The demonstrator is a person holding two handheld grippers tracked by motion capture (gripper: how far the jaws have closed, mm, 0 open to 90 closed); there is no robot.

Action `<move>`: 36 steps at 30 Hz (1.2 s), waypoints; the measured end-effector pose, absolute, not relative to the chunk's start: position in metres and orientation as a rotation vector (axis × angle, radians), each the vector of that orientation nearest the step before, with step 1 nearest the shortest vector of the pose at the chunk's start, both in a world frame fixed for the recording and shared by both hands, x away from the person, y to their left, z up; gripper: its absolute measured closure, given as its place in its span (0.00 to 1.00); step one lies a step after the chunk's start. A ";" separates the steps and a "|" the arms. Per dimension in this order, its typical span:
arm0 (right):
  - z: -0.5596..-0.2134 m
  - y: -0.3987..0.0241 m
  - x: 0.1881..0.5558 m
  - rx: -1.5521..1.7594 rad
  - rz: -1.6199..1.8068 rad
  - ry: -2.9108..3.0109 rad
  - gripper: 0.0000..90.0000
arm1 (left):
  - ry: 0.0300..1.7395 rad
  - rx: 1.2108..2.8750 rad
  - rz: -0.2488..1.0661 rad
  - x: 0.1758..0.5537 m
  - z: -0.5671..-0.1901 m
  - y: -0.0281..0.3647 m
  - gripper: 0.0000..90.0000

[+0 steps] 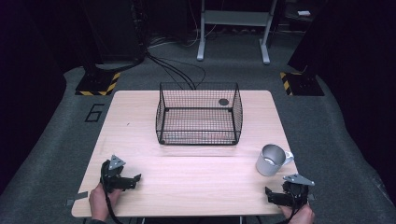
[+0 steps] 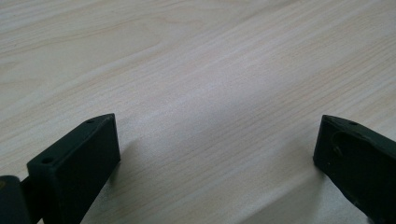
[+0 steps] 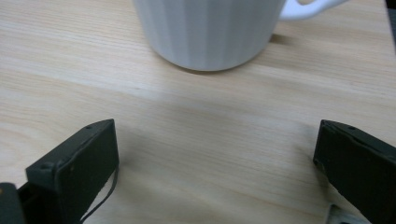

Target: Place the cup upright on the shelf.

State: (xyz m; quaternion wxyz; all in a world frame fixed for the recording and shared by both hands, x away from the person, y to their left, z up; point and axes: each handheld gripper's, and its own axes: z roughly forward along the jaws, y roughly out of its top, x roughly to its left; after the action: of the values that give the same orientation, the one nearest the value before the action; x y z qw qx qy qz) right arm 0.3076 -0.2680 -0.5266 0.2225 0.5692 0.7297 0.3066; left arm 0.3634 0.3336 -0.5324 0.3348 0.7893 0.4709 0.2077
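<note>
The white mug [image 3: 210,30] stood straight ahead of the right gripper [image 3: 215,154], just beyond the jaw tips and apart from them, with bare wood between. Those jaws were spread wide and held nothing. The mug was upright, its axis vertical, its ribbed wall facing the jaws and its handle [image 3: 308,8] sticking out ahead and to the right of them. In the high view the mug [image 1: 272,159] sat just forward of the right gripper [image 1: 275,196], while the left gripper [image 1: 133,179] rested well apart from it across the table [image 1: 196,186], so the right hand was plainly the nearer one.

The left gripper [image 2: 215,149] also had its jaws wide apart and empty, with nothing but wood grain ahead of them.

Farther ahead of both grippers, between them and toward the table's far side, stood the black wire basket [image 1: 199,113], with a small dark round thing [image 1: 223,101] near its far right corner; what it was could not be told. Nothing lay between the right jaws and the mug. A straight advance would likely bring the jaws around the mug's wall, the handle staying outside on the right
</note>
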 end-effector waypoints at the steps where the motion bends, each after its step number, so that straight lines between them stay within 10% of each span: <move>1: -0.523 -0.265 0.307 1.561 0.849 2.022 0.00 | 1.228 2.060 0.541 0.363 -0.532 0.334 0.00; 36: -0.459 -0.256 0.316 1.454 0.956 1.926 0.00 | 1.231 2.059 0.542 0.364 -0.532 0.333 0.00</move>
State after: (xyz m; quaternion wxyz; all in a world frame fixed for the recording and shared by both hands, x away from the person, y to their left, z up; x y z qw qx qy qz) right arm 0.3157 -0.2560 -0.4588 0.2694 0.5394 0.7146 0.3546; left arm 0.3636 0.3335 -0.5324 0.3346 0.7890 0.4716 0.2079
